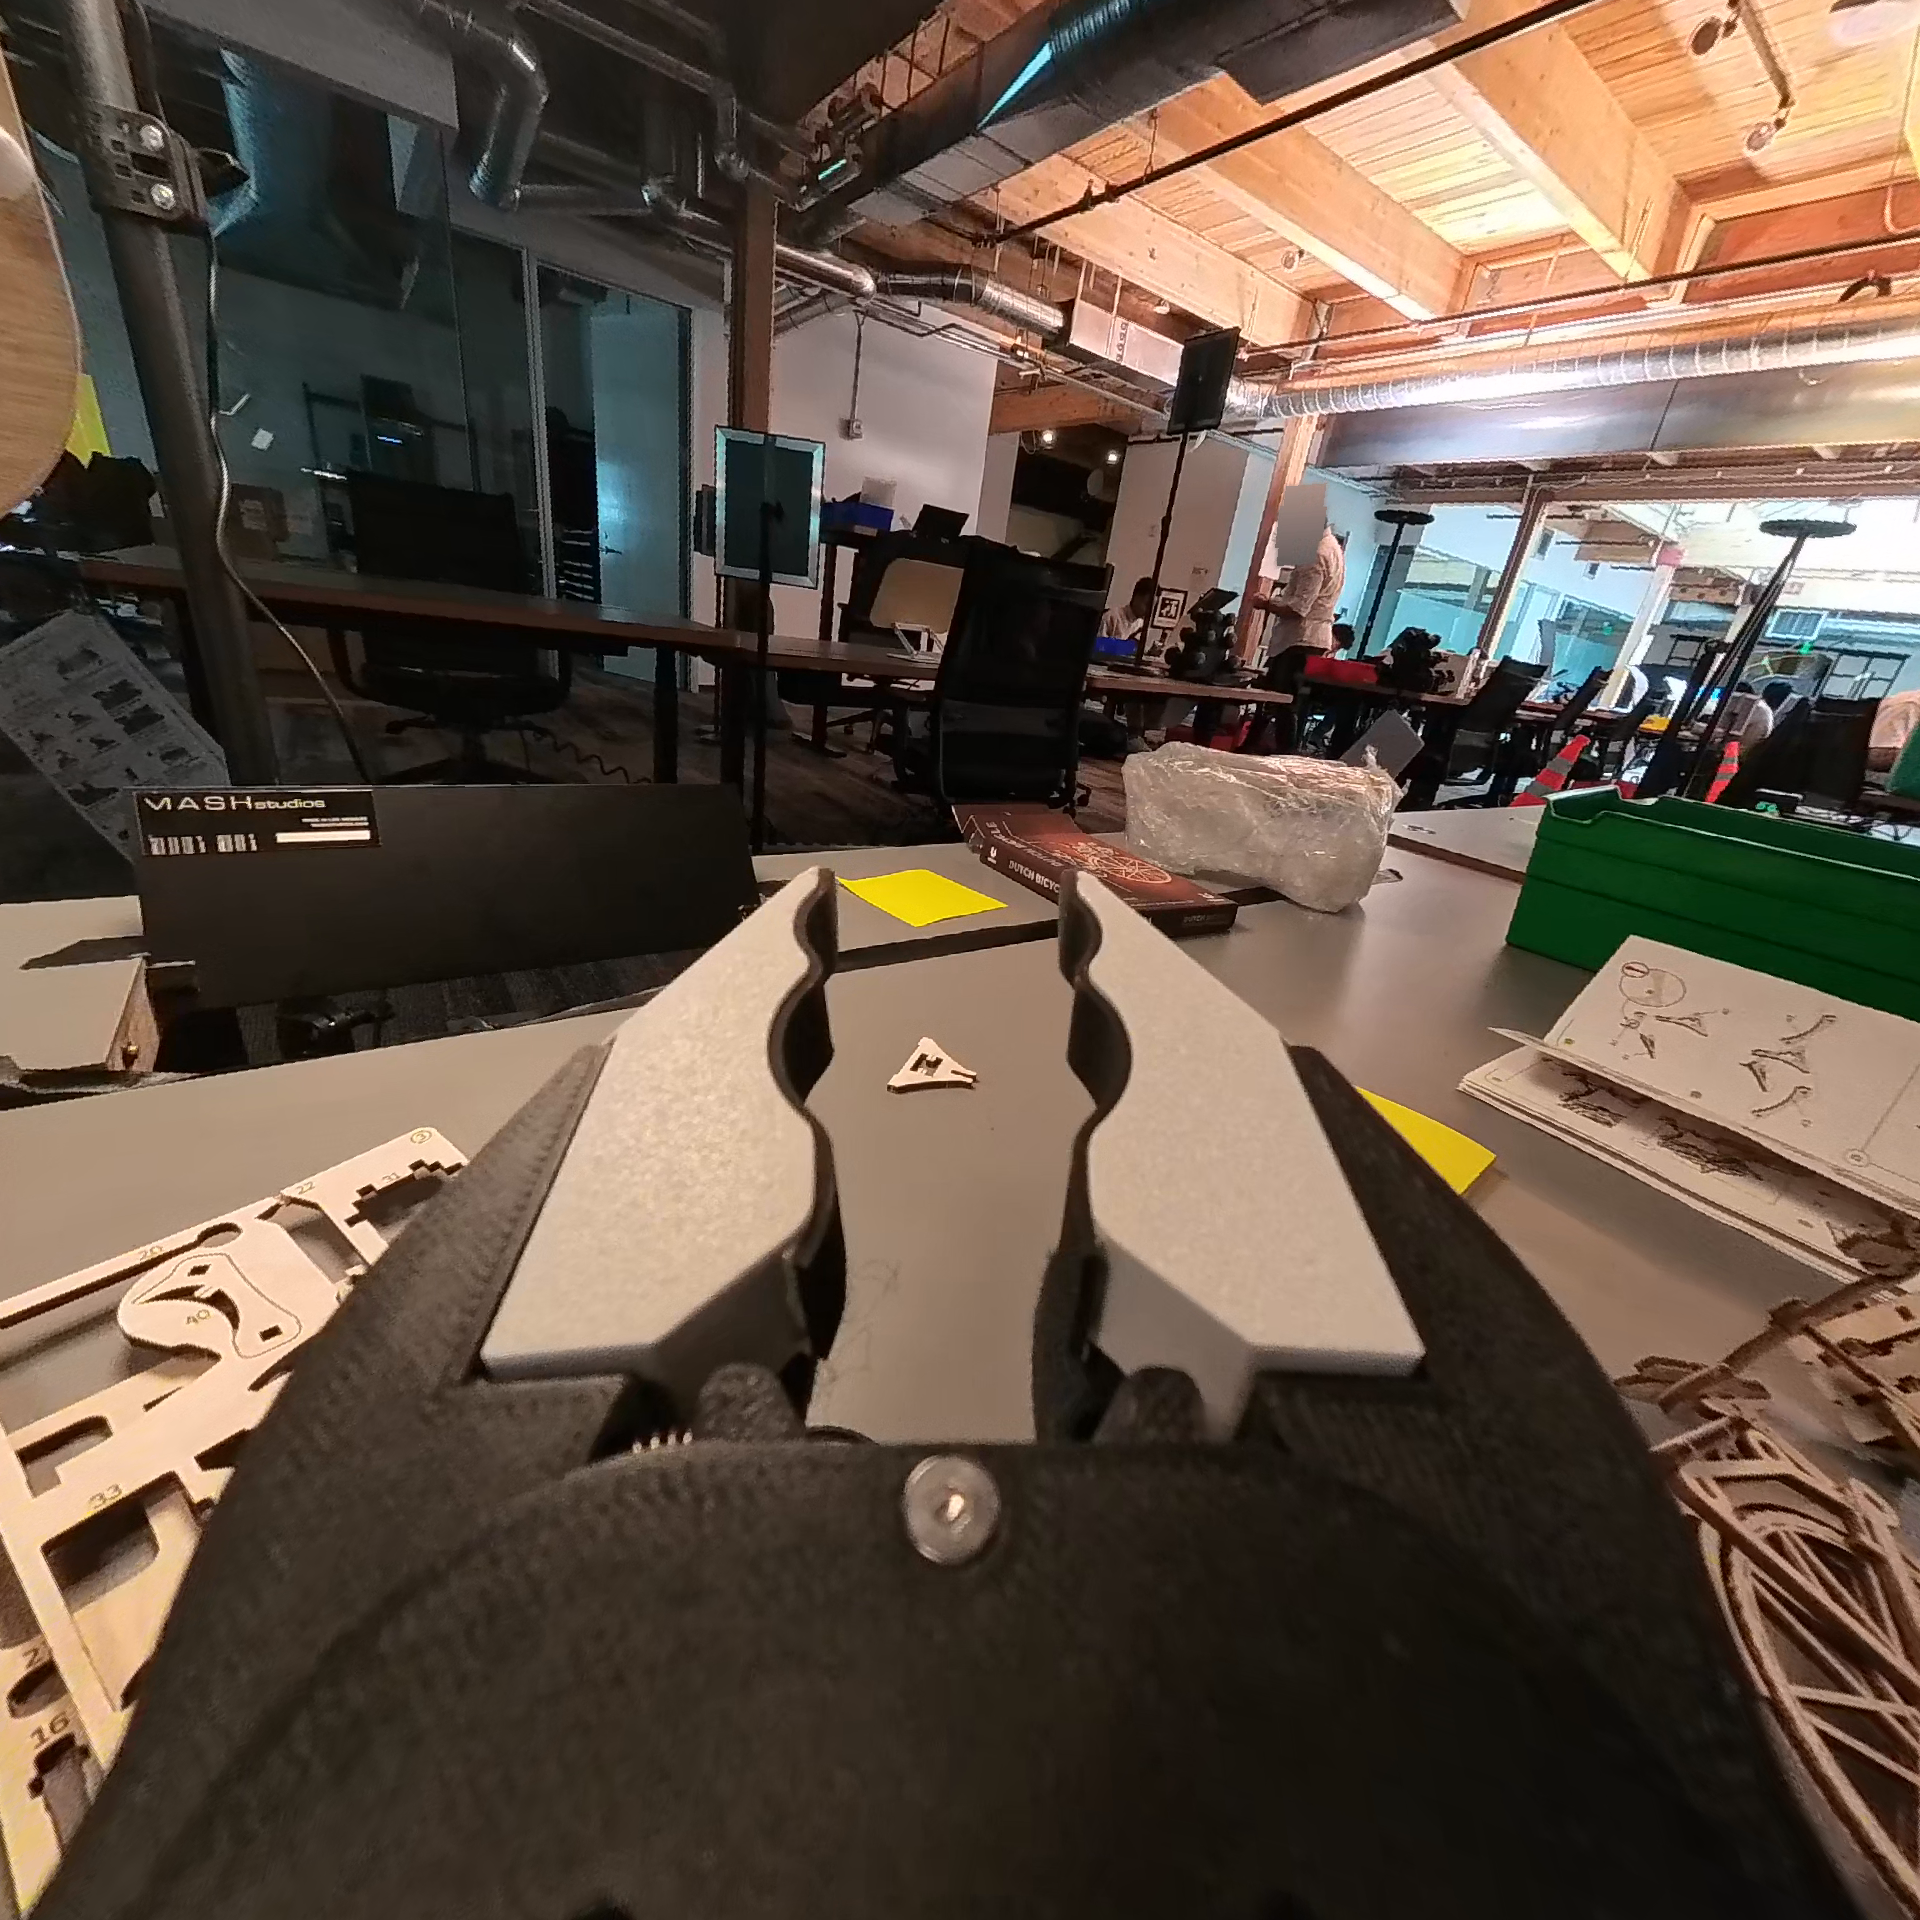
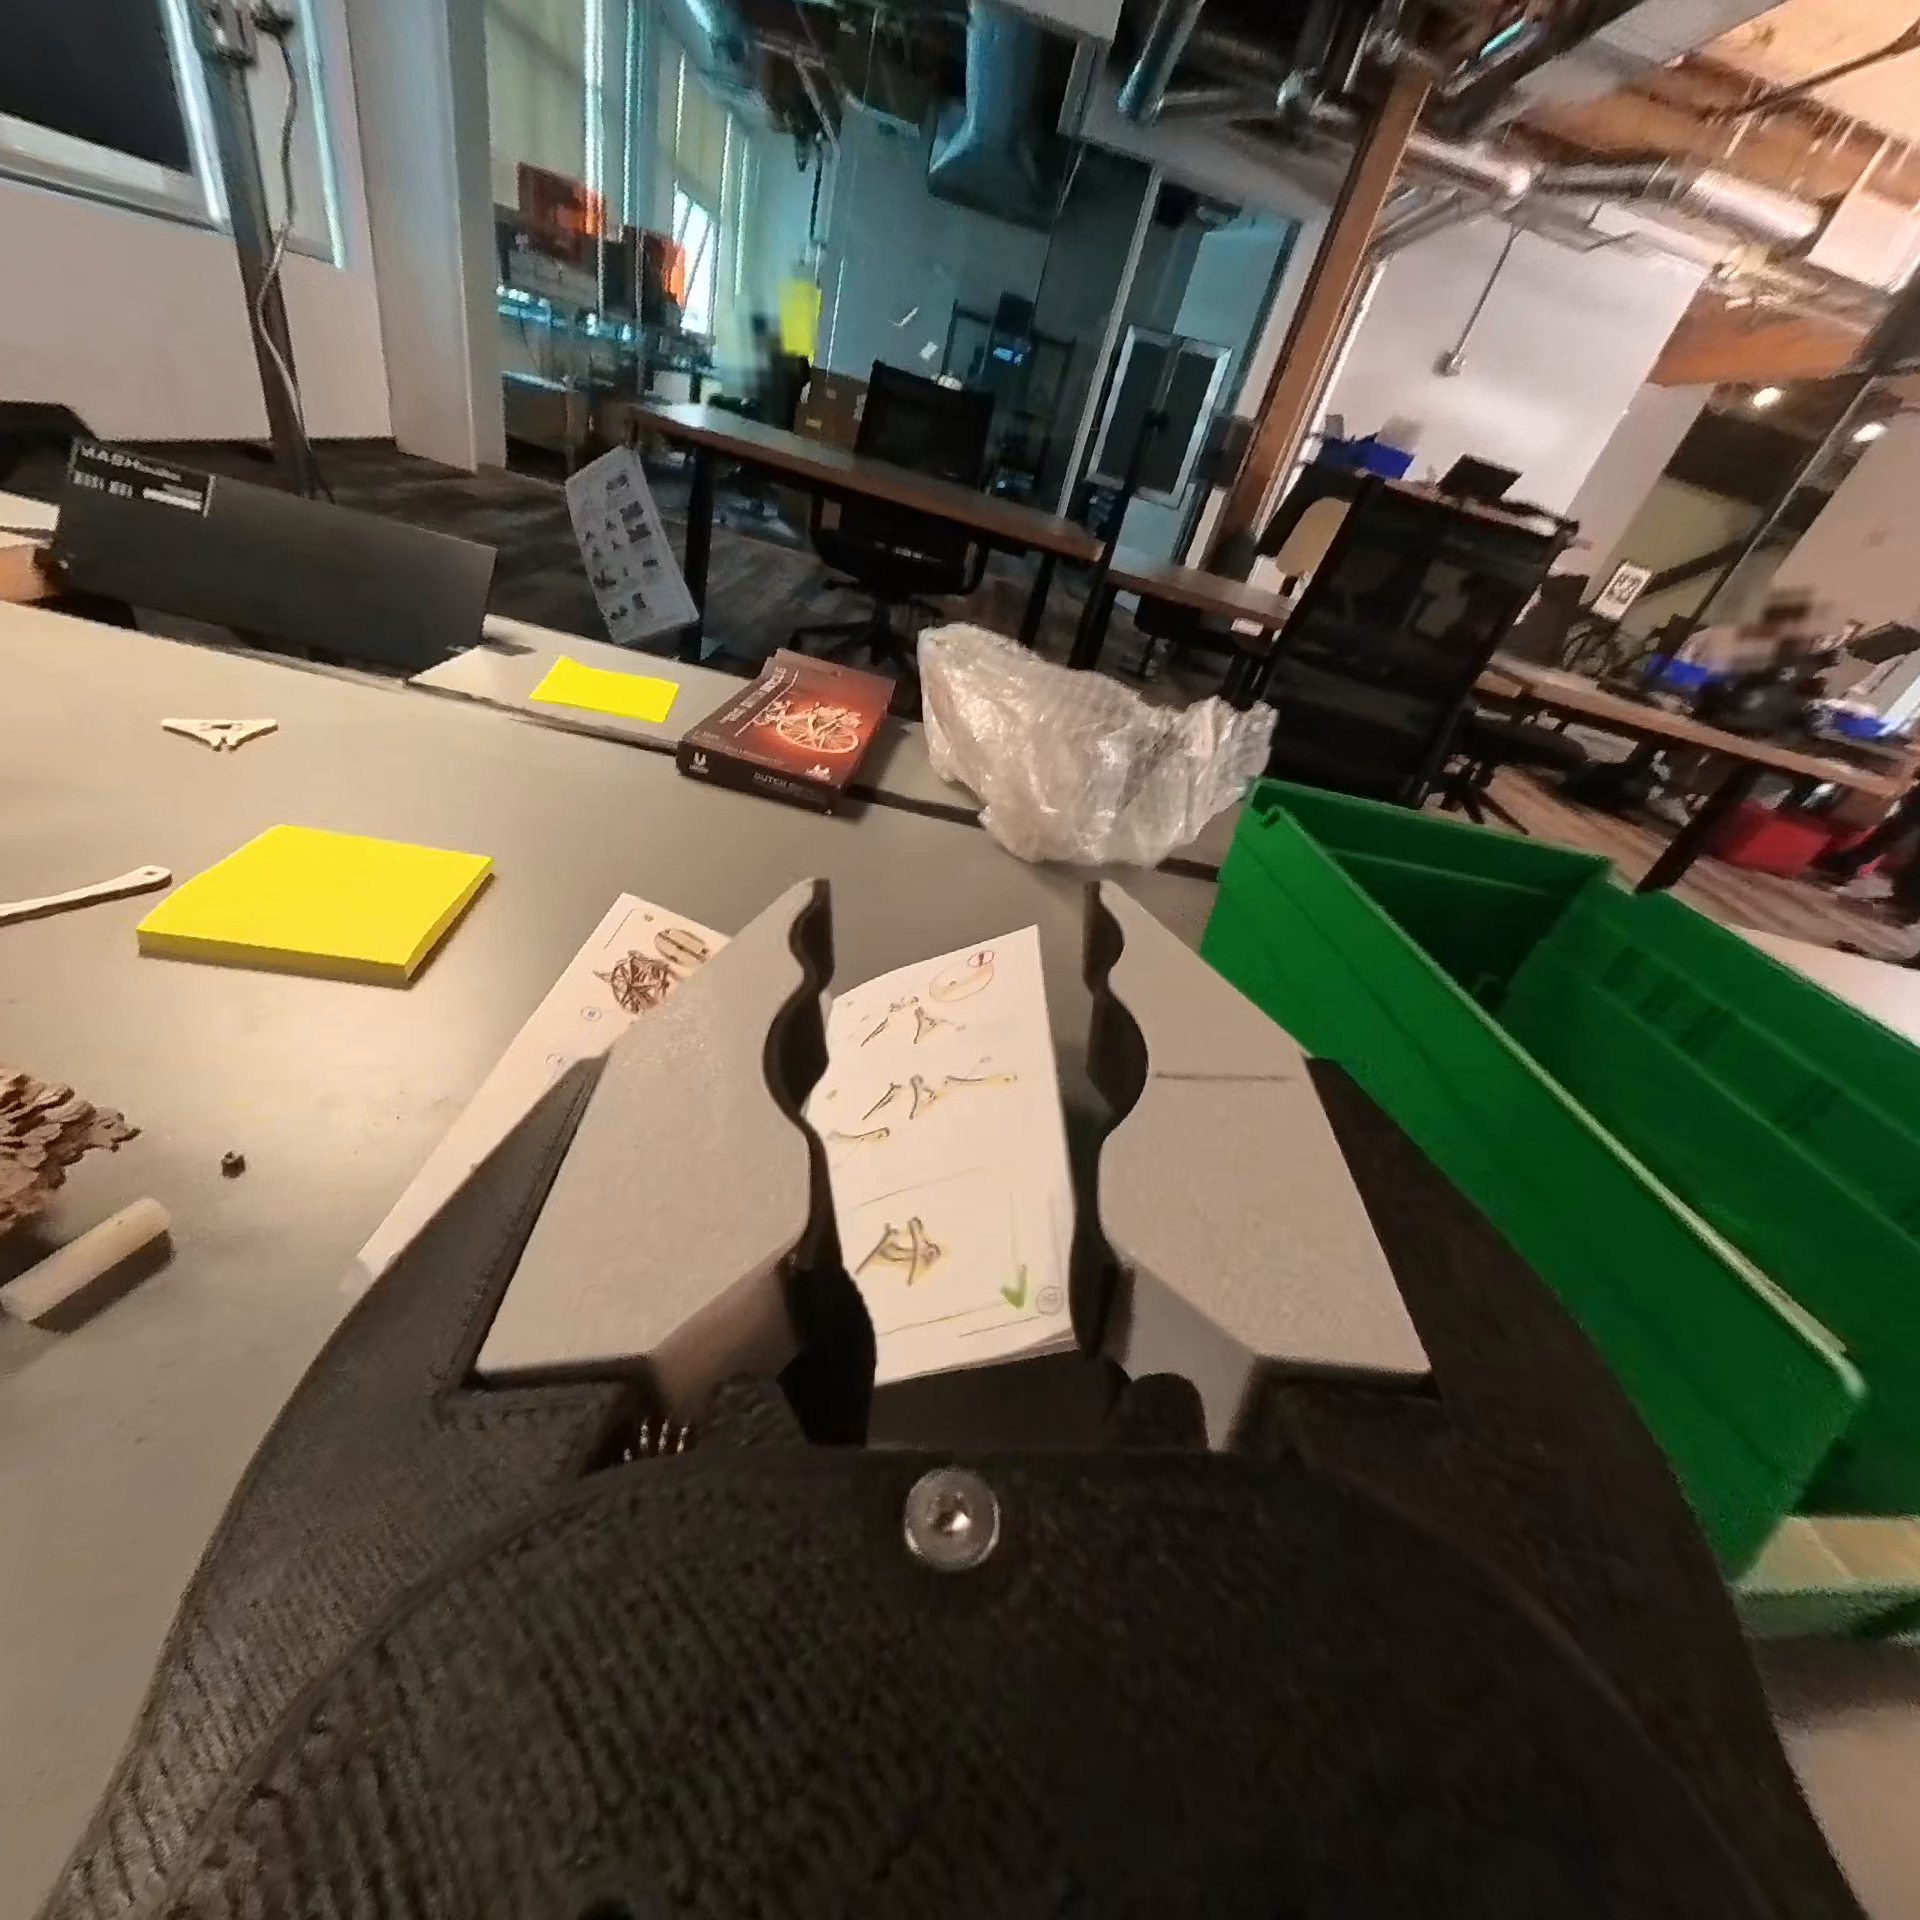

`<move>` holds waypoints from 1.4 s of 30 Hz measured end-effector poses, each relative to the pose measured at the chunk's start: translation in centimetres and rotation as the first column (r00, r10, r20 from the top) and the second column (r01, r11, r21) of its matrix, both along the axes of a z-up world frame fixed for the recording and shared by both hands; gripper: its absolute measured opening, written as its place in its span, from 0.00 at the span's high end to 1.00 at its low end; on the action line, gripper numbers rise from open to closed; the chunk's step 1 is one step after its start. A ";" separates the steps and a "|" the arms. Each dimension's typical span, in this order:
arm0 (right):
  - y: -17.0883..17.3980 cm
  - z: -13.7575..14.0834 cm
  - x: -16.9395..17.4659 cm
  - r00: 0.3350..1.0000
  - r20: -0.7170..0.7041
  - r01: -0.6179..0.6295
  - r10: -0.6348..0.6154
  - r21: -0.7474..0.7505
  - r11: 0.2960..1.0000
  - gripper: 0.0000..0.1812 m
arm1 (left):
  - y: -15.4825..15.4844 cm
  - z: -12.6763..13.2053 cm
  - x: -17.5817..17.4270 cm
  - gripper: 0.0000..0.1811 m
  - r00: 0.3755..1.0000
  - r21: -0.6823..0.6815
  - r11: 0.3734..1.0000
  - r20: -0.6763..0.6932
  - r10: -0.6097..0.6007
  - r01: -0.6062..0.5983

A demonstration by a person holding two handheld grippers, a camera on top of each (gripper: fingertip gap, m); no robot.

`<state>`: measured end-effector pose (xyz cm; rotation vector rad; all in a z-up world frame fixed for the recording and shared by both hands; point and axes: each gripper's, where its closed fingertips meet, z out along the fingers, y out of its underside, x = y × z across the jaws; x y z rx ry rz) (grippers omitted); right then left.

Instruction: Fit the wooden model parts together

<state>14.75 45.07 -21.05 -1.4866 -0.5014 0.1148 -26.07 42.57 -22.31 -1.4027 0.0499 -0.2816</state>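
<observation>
**Both grippers spread and empty above the grey table**

Far left in your left wrist view lies the punched wooden parts sheet (image 1: 156, 1382), flat on the table (image 1: 312, 1132), partly hidden under the gripper body. Your left gripper (image 1: 948, 914) hangs over the table with its fingers spread and nothing between them. Framed in that gap, a little farther off, sits the small triangular wooden part (image 1: 932, 1070), flat on the table and touched by neither finger. To its right lies a yellow sticky pad (image 1: 1429, 1148), then the open instruction booklet (image 1: 1745, 1060), with the green bins (image 1: 1714, 894) beyond it. At the near right edge you see a latticed wooden assembly (image 1: 1808, 1558), partly cut off.

In your right wrist view, a slim wooden strip (image 2: 83, 896) and a short pale dowel (image 2: 88, 1257) lie at the left edge; the triangular part shows far left, well away. Next comes the sticky pad, then your right gripper (image 2: 956, 914), fingers likewise parted and holding nothing, hovering over the open booklet. Farther off rest a dark kit box (image 2: 790, 743) and crumpled clear wrap (image 2: 1081, 758); the green bins stand just right of the gripper.
</observation>
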 end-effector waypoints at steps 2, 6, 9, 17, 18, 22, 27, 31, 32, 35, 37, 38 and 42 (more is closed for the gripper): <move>0.4 -1.4 -0.7 0.999 0.003 -0.036 0.037 -0.081 0.996 0.74 | 0.0 0.0 0.0 0.77 1.000 0.000 1.000 0.001 -0.001 0.001; 1.4 -7.2 -2.2 0.993 0.027 -0.092 0.112 -0.392 0.915 0.72 | 0.1 -0.1 0.3 0.77 1.000 -0.004 1.000 -0.010 -0.013 0.013; 1.5 -10.2 -2.6 0.991 0.046 -0.084 0.126 -0.523 0.848 0.67 | 0.0 0.0 0.4 0.77 1.000 -0.001 1.000 -0.019 -0.015 0.015; 1.6 -12.9 -2.4 0.993 0.019 -0.071 0.114 -0.679 0.731 0.59 | 0.0 0.0 0.2 0.77 1.000 -0.001 1.000 0.008 -0.024 0.024; 1.6 -13.0 -2.4 0.993 0.031 -0.063 0.115 -0.678 0.732 0.59 | 0.1 0.0 0.2 0.77 1.000 -0.003 1.000 0.009 -0.025 0.025; 1.6 -13.1 -2.4 0.991 0.061 -0.046 0.117 -0.674 0.738 0.59 | 0.1 0.0 0.3 0.77 1.000 -0.003 1.000 0.007 -0.030 0.030; 1.6 -13.1 -2.4 0.991 0.063 -0.045 0.118 -0.673 0.738 0.59 | 0.1 0.0 0.3 0.78 0.999 -0.004 0.999 0.011 -0.035 0.035; 1.6 -13.1 -2.4 0.991 0.063 -0.045 0.118 -0.673 0.738 0.59 | 0.1 0.0 0.3 0.77 0.999 -0.006 0.999 0.010 -0.036 0.037; 1.6 -13.1 -2.4 0.991 0.063 -0.045 0.118 -0.673 0.738 0.59 | 0.1 0.0 0.3 0.77 0.999 -0.006 0.999 0.010 -0.037 0.037; 1.6 -13.1 -2.4 0.991 0.063 -0.045 0.118 -0.673 0.738 0.59 | 0.1 0.0 0.3 0.77 0.999 -0.006 0.999 0.012 -0.038 0.038; 1.6 -13.1 -2.4 0.991 0.064 -0.045 0.118 -0.673 0.738 0.59 | 0.1 0.0 0.3 0.77 0.999 -0.006 0.999 0.015 -0.037 0.038; 1.6 -13.1 -2.4 0.991 0.064 -0.045 0.119 -0.673 0.738 0.59 | 0.1 0.0 0.3 0.77 0.999 -0.006 0.999 0.015 -0.038 0.038; 1.6 -13.1 -2.4 0.991 0.065 -0.045 0.120 -0.673 0.738 0.59 | 0.1 0.0 0.3 0.77 0.999 -0.006 0.999 0.015 -0.037 0.037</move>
